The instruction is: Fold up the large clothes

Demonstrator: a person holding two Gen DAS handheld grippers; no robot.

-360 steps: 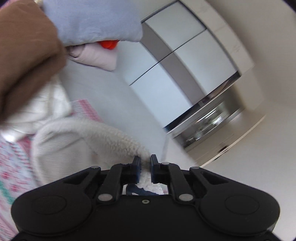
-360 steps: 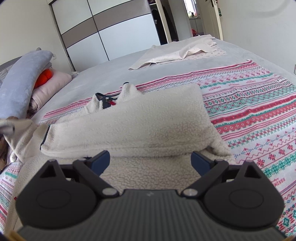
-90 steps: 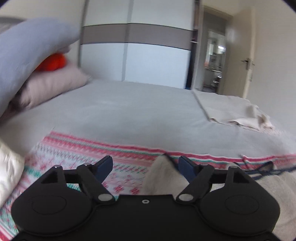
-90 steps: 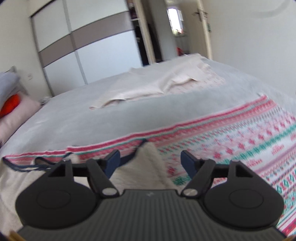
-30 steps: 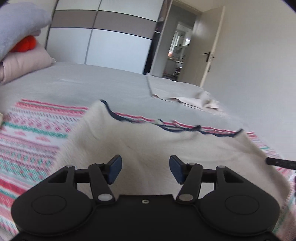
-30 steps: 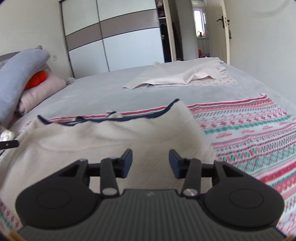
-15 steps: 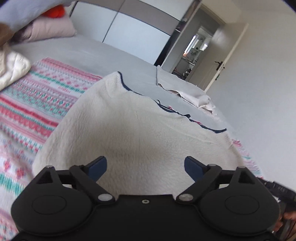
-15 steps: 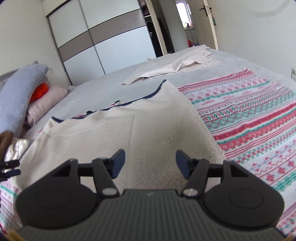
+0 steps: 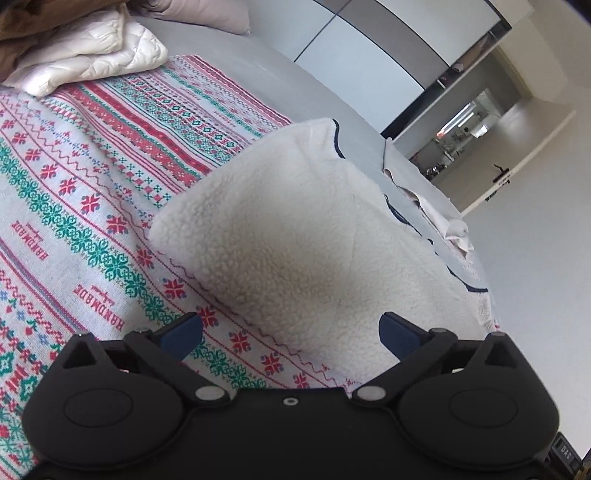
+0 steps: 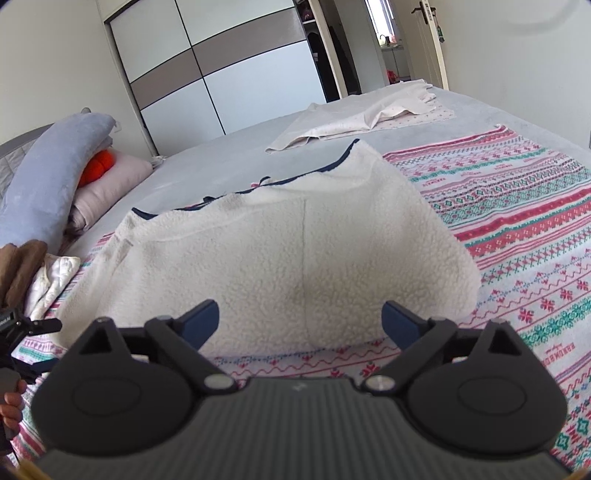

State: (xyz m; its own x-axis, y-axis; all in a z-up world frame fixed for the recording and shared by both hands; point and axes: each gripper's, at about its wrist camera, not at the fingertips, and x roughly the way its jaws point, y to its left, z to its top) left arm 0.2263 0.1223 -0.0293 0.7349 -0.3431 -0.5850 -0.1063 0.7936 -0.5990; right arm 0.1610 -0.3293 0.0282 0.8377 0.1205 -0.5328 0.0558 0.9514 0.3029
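A cream fleece garment [image 9: 295,236] with a dark blue trim lies folded flat on the patterned blanket [image 9: 92,192]. In the right wrist view the same fleece [image 10: 280,258] spreads ahead, blue trim along its far edge. My left gripper [image 9: 291,332] hovers at the fleece's near edge, jaws still opening wide, with nothing pressed between the blue pads. My right gripper [image 10: 301,319] is just short of the fleece's near edge, jaws opening too, pads clear of the cloth. The left gripper's tool and a hand [image 10: 14,373] show at the right wrist view's left edge.
A white quilted garment [image 9: 88,59] and brown cloth [image 9: 33,22] lie at the blanket's left end. Pillows [image 10: 55,173] are stacked by the headboard. A pale sheet [image 10: 362,114] lies far on the grey bed [image 10: 229,155]. Wardrobe doors [image 10: 229,74] and a doorway stand beyond.
Both grippers have opened wide and drawn back from the fleece, which now lies flat. The left wrist view has rolled and shifted left, showing more blanket.
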